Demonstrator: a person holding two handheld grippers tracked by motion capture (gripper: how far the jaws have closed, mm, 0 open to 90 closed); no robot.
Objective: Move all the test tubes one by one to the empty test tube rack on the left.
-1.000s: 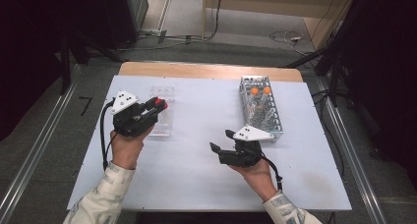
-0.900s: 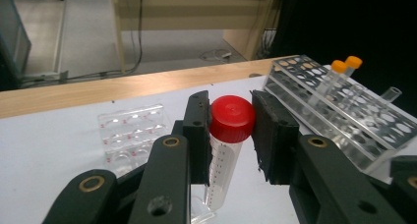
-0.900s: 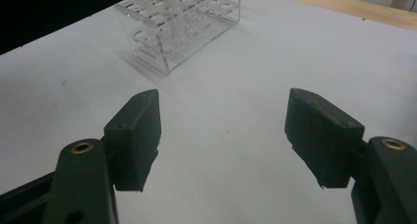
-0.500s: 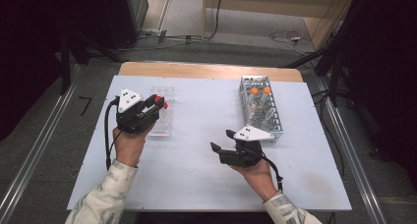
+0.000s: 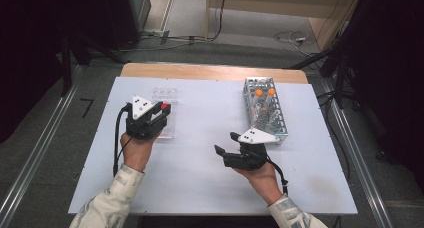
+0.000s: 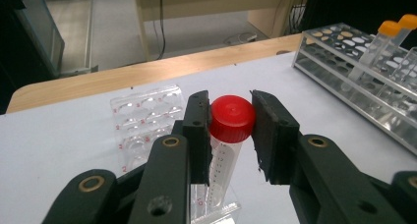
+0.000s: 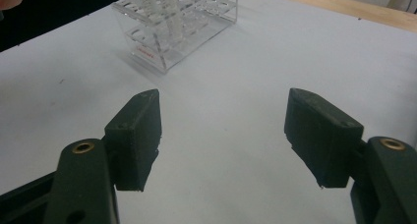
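Shifted slightly nearer the clear acrylic tube rack: left gripper, clamped on a red-capped clear plastic tube above that rack. Probably seating or lifting the tube. Well right of the rack, right gripper gaping, empty, over the white table.

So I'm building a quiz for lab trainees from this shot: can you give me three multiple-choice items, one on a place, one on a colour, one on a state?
1. Where does the metal rack stand?
A. far right of the table
B. near left corner
C. on the floor

2. What colour is the cap of the tube in the left gripper?
A. orange
B. red
C. blue

3. How do the right gripper's jaws stand?
A. closed on a tube
B. closed on nothing
C. open, with nothing between

Key:
1 A, the high view shows it at the table's far right.
2 B, the left gripper view shows a red cap.
3 C, bare table shows between them.
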